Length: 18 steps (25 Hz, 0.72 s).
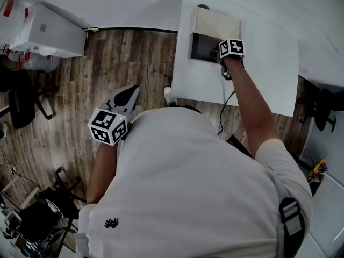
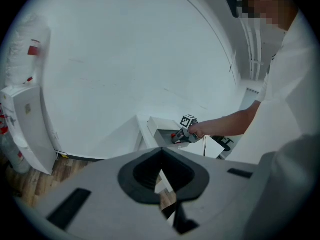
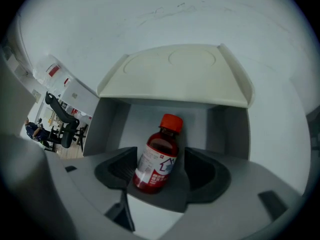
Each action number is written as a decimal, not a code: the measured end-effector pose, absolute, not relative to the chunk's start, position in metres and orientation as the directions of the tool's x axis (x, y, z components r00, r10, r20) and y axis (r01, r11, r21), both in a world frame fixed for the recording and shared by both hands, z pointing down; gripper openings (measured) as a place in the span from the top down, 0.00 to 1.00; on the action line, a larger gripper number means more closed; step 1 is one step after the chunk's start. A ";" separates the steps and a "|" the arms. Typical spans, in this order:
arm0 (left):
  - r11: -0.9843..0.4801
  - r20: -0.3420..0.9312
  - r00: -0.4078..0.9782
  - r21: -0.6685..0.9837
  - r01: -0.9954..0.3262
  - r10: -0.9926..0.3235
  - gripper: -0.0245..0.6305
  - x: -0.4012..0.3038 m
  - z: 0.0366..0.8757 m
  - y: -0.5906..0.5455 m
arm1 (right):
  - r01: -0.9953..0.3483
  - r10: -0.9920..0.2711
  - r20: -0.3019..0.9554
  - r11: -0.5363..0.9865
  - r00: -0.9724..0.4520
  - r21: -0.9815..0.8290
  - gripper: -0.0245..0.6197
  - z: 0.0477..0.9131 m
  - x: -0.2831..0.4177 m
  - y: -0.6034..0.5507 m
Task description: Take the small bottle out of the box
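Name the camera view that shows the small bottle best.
Right gripper view: the small bottle, red-capped and labelled, sits between open jaws. In the head view the right gripper covers it; the left gripper view is too distant to tell.

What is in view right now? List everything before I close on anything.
bottle: one, red with a red cap, inside the box, between the right gripper's jaws
box: one, grey and cream, open, on the table
table: one, white, ahead of the person
chair: one, black, on the floor at left
floor: wood planks, around the table
shirt: one, white, on the person
right arm: one, bare, stretched out to the box
left gripper: one, jaws shut, empty, over the floor
right gripper: one, jaws open either side of the bottle, in the box
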State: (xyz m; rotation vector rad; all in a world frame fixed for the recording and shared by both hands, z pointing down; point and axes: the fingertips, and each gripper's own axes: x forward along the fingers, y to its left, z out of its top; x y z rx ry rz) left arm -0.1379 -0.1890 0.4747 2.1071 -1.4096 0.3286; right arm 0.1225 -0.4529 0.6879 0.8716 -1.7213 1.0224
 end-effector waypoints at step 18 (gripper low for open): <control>-0.234 0.498 0.376 0.326 -0.916 -0.781 0.95 -0.159 0.479 -0.166 | -0.834 -0.138 0.979 0.550 -0.150 -0.050 0.61 0.698 0.130 -0.448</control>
